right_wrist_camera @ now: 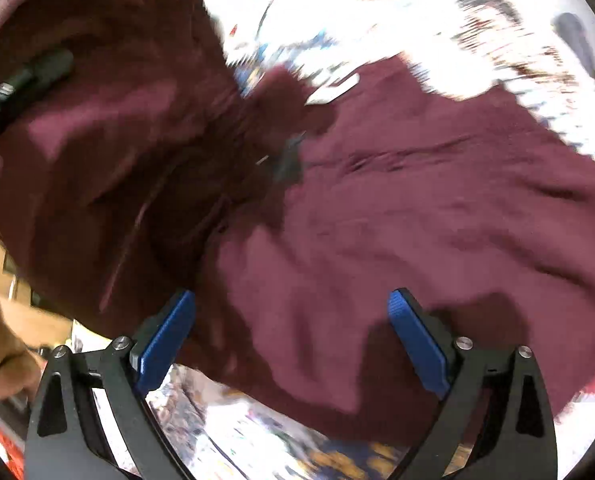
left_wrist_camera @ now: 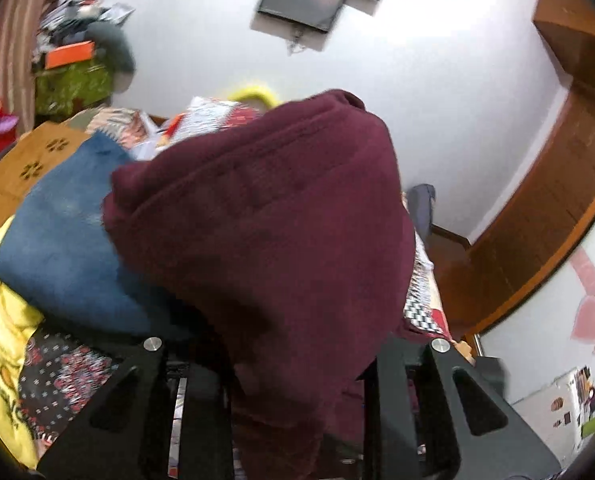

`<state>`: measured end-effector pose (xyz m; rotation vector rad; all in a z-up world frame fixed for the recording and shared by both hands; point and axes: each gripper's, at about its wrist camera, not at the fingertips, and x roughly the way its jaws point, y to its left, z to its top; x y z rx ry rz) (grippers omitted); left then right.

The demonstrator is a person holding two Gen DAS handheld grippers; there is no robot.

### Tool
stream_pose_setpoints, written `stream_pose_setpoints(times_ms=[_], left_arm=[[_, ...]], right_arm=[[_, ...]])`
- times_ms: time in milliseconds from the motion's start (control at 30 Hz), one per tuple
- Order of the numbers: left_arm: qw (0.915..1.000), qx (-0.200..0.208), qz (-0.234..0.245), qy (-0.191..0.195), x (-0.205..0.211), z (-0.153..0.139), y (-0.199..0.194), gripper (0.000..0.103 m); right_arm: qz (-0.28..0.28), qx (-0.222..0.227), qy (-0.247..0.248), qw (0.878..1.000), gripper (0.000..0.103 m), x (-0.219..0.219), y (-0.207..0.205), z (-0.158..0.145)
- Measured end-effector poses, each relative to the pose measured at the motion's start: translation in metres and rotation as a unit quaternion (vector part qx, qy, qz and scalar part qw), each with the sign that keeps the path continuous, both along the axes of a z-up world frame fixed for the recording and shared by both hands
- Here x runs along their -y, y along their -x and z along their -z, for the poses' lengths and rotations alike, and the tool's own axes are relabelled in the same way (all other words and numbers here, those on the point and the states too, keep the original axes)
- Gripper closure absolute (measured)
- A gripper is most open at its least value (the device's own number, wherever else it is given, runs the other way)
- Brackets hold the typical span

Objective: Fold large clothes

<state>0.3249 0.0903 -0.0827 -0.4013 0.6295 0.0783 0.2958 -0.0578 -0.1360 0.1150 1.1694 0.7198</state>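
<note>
**Maroon garment lifted at one edge**

Bedroom clutter fills nine o'clock of the left wrist view, a blue cushion (left_wrist_camera: 69, 240) beside it. At centre the left gripper (left_wrist_camera: 281, 392) pinches the maroon garment (left_wrist_camera: 265, 208), which drapes over its fingers. In the right wrist view the garment spreads across a patterned bedspread (right_wrist_camera: 225, 412); the right gripper (right_wrist_camera: 291, 340) hovers wide, empty. Likely risk: the thick fold slips free or bunches while only one side is held.
</note>
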Motion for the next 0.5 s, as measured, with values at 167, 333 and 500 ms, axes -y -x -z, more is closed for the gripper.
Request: stream_pose_setpoints(times_ms=[167,333,500], left_arm=[[0.9967,0.001,0.065,-0.049,0.081,-0.003,-0.038,0.08],[0.98,-0.055,0.152,-0.116,0.182,0.044,-0.06,0.08],[0.9417,-0.149,0.222,-0.204,0.237,0.115,-0.06,0.076]], right_arm=[[0.115,0.035,0.013,0.993,0.007,0.109,0.0,-0.018],[0.191,0.034,0.049,0.98,0.007,0.181,0.002,-0.014],[0.218,0.021,0.065,0.973,0.007,0.209,0.01,-0.006]])
